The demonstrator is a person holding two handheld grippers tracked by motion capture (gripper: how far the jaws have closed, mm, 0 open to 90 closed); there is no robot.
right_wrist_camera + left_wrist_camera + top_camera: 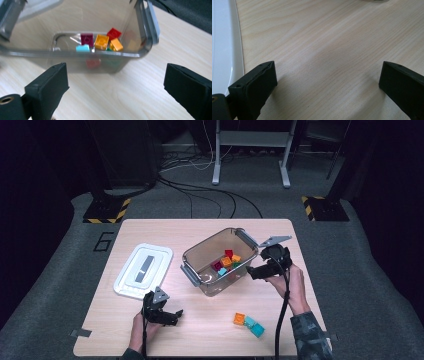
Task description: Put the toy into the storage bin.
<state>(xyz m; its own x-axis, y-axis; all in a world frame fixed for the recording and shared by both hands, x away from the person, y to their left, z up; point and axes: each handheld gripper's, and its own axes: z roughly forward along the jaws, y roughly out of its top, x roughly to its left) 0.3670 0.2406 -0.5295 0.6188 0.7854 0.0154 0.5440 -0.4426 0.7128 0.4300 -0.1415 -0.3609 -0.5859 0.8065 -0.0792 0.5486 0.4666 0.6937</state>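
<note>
The white lid (143,269) lay aside, leaving the bin uncovered. The left gripper (163,314) rested on the table (210,330), fingers open and empty. Bricks (226,261) sat inside the clear bin (197,272); beside it the right gripper (257,270) hung with fingers spread and empty, while two loose bricks (249,323) waited nearer the person.

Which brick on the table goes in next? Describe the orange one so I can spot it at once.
Start at the clear plastic bin in the middle of the wooden table, then look toward the table's near edge, right of centre. Two loose bricks lie touching there; the orange brick is the one on the left, nearer the bin, beside the light blue brick.
</note>
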